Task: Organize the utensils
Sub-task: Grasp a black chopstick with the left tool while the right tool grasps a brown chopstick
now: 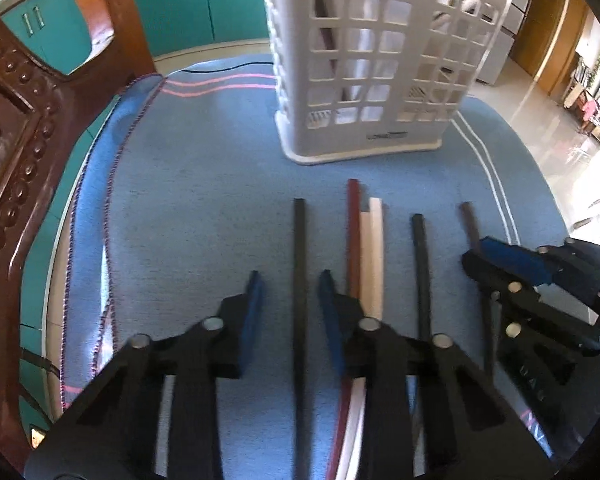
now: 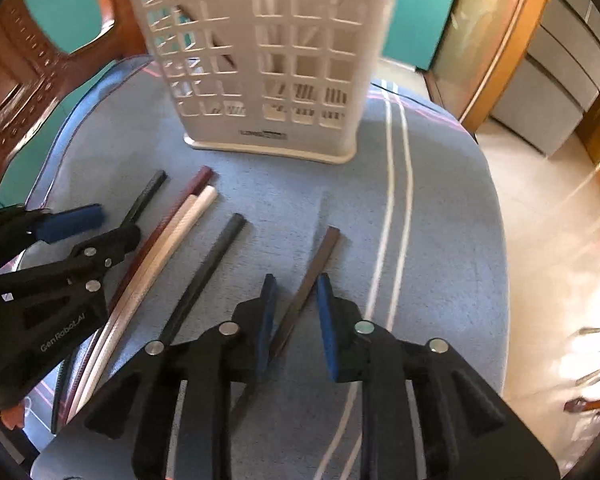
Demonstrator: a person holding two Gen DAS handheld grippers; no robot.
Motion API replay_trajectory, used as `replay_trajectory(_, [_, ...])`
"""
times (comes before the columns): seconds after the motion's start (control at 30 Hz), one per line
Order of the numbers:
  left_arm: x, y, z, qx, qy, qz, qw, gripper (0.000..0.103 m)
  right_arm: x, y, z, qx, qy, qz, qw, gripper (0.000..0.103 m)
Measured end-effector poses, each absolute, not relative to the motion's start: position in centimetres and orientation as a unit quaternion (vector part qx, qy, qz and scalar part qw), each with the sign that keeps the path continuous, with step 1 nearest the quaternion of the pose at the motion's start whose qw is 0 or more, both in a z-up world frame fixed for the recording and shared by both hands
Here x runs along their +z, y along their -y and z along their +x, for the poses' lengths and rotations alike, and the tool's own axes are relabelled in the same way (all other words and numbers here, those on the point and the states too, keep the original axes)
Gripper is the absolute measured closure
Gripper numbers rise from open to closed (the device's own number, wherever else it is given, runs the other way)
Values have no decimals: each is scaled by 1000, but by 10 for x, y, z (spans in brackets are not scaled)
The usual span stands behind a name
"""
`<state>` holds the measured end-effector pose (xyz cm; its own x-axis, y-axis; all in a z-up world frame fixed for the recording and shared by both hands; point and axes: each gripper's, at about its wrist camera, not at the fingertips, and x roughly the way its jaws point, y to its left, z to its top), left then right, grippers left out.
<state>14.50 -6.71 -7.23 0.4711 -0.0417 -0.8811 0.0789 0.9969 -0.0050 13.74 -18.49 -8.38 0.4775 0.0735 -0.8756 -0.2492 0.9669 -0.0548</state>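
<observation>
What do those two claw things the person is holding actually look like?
Both are matte black plastic. Each claw has two flat, angular fingers with cut-out slots, round silver pivot pins, and dark blue pads on the inner tips. The left claw carries white "Gen Robot.AI" lettering on its side, seen from the right claw camera. No cables or sleeves show.

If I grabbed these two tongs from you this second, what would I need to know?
Left gripper: open, empty, straddling a black chopstick on the blue cloth.
Right gripper: open, empty, straddling a brown chopstick.
Six loose sticks lie side by side: two black, one dark red, two white, one brown.
The white slotted holder stands upright behind them; at least one stick already seems to be inside.
Left: close on a stick, lift it, drop it in the holder, repeat.
</observation>
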Motion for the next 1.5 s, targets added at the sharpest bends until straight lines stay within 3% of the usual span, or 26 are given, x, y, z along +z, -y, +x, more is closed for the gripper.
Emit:
replay_trajectory(0.07, [-72,69,145,-47,-518,14,854,87,-84,181,135,126,-503,-85,851,90])
replay_trajectory(0.3, [-75,53,156,-42,-523,-18,851,85,-77,186,134,119,-493,-98,856,94])
replay_trajectory(0.43, [-77,59,162,-47,-520,-11,853,69,-75,194,135,113,-497,-89,856,92])
replay_trajectory(0.67, [-79,76,166,-34,-514,12,857,56,-72,191,138,110,-499,-80,856,92])
replay_trajectory(0.8, [-79,78,167,-30,-513,8,858,57,-68,197,138,111,-499,-75,856,92])
replay_trajectory(0.9, [-81,74,166,-26,-512,8,859,64,-66,198,137,111,-498,-72,857,84])
replay_trajectory(1.5, [-76,77,159,-23,-508,28,861,64,-76,187,135,116,-513,-89,846,82])
